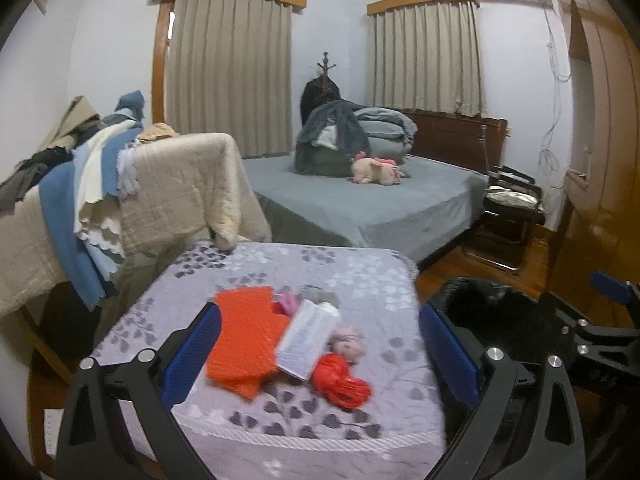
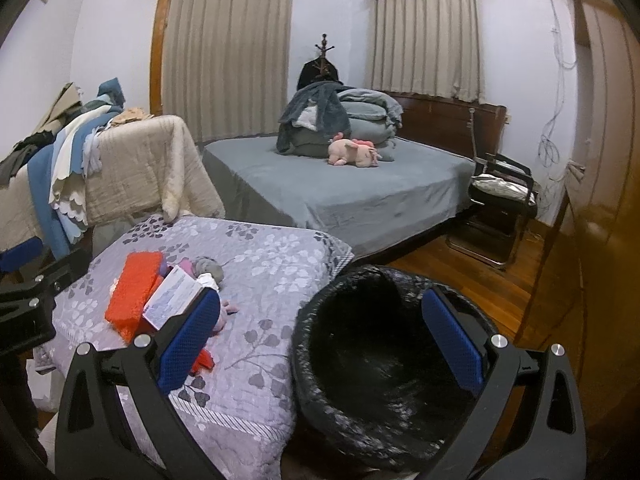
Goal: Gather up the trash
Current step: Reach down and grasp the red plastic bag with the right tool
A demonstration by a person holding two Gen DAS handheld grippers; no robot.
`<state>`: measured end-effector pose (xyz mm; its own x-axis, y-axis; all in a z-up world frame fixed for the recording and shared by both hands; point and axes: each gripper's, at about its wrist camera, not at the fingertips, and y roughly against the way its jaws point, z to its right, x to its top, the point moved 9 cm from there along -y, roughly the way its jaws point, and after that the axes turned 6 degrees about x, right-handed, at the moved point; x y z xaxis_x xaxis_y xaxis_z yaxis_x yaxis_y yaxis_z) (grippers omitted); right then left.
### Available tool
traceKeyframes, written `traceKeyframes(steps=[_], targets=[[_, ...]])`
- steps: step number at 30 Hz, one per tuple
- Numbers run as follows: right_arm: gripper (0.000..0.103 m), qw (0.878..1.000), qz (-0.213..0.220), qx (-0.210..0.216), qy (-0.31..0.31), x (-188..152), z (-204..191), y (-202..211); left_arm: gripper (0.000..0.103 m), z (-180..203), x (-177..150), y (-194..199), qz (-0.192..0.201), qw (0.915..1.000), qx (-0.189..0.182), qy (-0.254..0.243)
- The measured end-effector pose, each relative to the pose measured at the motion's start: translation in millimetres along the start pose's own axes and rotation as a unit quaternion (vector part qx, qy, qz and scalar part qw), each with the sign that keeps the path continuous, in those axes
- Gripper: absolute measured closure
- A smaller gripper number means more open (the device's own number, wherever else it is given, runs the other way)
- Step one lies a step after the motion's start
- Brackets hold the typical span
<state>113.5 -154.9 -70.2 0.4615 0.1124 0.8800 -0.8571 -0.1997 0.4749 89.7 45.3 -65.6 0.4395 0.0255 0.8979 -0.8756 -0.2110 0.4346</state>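
A pile of trash lies on a table covered with a lilac leaf-print cloth (image 1: 360,280): an orange bubble mailer (image 1: 246,338), a white printed packet (image 1: 306,338), a crumpled red wrapper (image 1: 340,384), pinkish tissue (image 1: 348,342) and small pink and grey scraps. My left gripper (image 1: 320,352) is open and empty, its blue pads either side of the pile, above it. A bin lined with a black bag (image 2: 384,364) stands right of the table. My right gripper (image 2: 320,340) is open and empty above the bin's left rim. The mailer (image 2: 134,294) and packet (image 2: 172,300) also show there.
A chair draped with beige and blue blankets (image 1: 132,200) stands behind the table on the left. A grey bed (image 1: 372,204) with folded bedding and a pink plush toy is beyond. A black metal chair (image 1: 508,216) and wooden wardrobe (image 1: 600,160) stand on the right, above wood floor.
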Motion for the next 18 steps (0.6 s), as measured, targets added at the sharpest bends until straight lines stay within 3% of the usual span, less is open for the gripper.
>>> traceKeyframes(steps=[10,18], targets=[[0.005,0.998,-0.021,0.054,0.016,-16.2,-52.5,-63.2,0.006,-63.4,-26.7,-47.6,-0.026,0.9977,0.062,0.001],[0.010,0.995,-0.054,0.073,0.042,-50.3,-96.7,-121.3,0.006,-96.0,-57.4,-85.8,-0.050,0.9965,0.061,0.027]])
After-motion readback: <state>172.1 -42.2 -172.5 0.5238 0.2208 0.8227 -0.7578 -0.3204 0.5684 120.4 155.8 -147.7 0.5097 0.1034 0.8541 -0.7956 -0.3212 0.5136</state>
